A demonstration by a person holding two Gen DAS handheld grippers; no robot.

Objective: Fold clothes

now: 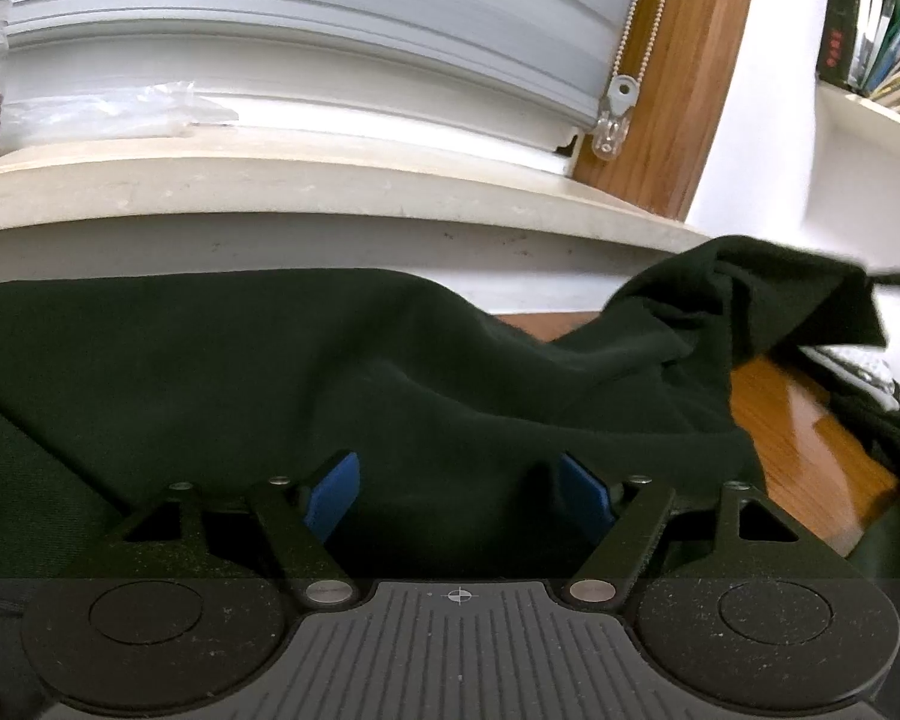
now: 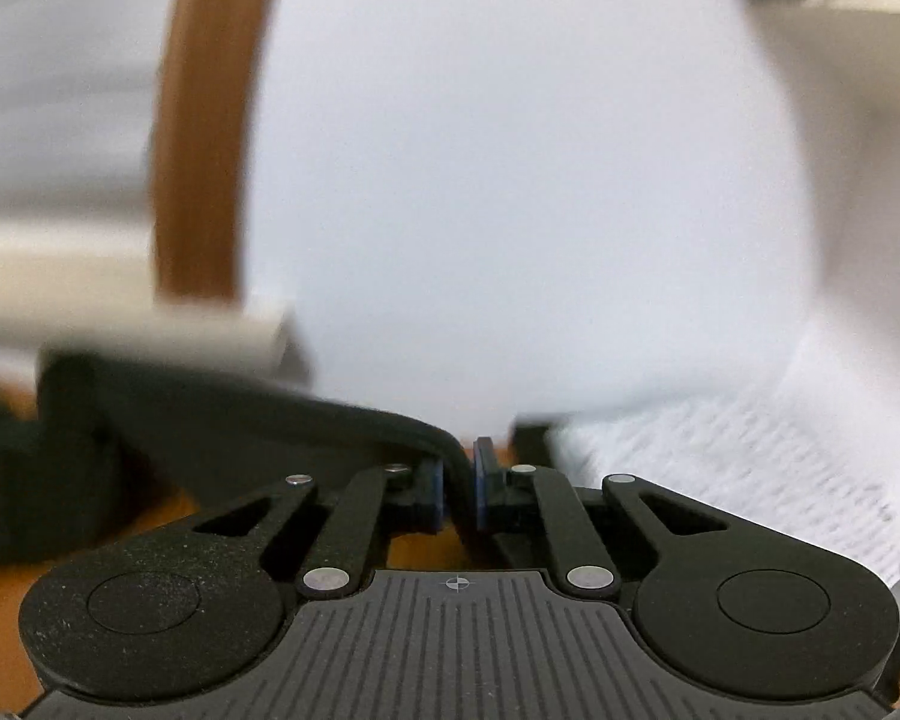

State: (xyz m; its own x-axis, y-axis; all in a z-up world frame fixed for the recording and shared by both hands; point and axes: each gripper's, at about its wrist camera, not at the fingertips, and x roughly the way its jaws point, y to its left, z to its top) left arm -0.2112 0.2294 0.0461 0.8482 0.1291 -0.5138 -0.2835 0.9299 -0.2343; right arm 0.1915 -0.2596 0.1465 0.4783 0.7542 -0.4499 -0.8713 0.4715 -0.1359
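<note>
The dark green garment (image 1: 306, 372) lies spread over the wooden table (image 1: 810, 432), its far edge close under the pale window ledge (image 1: 330, 192). The left tongs (image 1: 459, 495) hover low over its near part with the blue pads wide apart; cloth lies below and between them, but the pads do not press on it.

Further right, one corner of the garment is raised off the table and drawn out toward the right edge of the left view. The right view shows why: the right tongs (image 2: 459, 495) are closed on a thin fold of the dark cloth (image 2: 270, 426), which trails away to the left and down to the table.

The step in hand looks like the first fold: a right-hand corner is up and ready to be carried over the body of the garment. The next move probably calls for a sweep leftward across the cloth, keeping the fold taut, while the left tongs either pin the near edge or take a matching corner.

Room is tight at the back, with the window ledge, a blind cord (image 1: 636, 42) and the wall (image 2: 510, 180) close. On the right a white ribbed cloth (image 2: 750, 468) lies beside the tongs and could snag.
</note>
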